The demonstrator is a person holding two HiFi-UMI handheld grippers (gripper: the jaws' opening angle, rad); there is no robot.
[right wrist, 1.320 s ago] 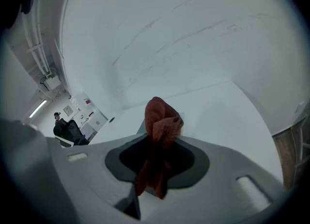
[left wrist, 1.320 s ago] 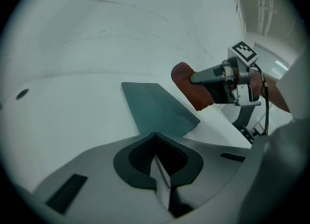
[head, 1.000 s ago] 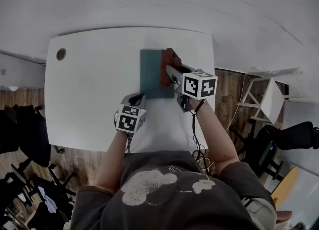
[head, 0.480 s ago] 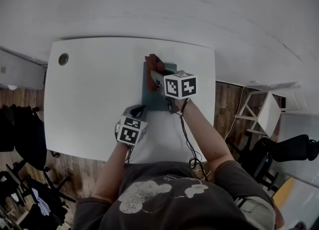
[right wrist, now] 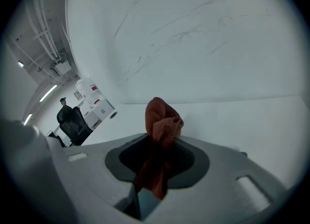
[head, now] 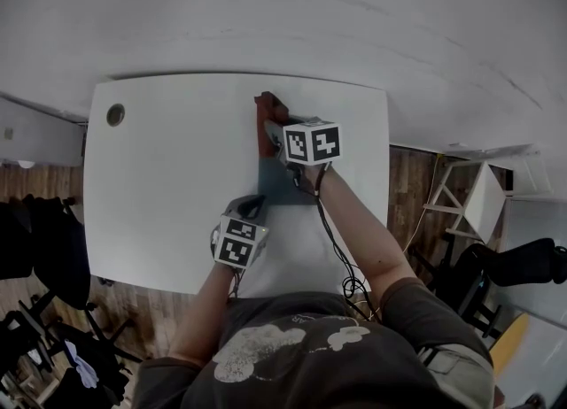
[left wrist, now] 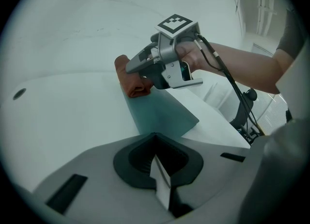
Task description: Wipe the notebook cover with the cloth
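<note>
Cloth (right wrist: pixel 158 130) tight in right gripper (head: pixel 275 132) jaws at notebook (left wrist: pixel 161 115) far edge; left gripper (left wrist: pixel 158 170) jaws together, seemingly empty.

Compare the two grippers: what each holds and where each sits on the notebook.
The right gripper is shut on the rust-red cloth; the left gripper has its jaws together, nothing between them. The right gripper is at the far end of the notebook; the left gripper sits by its near corner. Both are over the white table.
</note>
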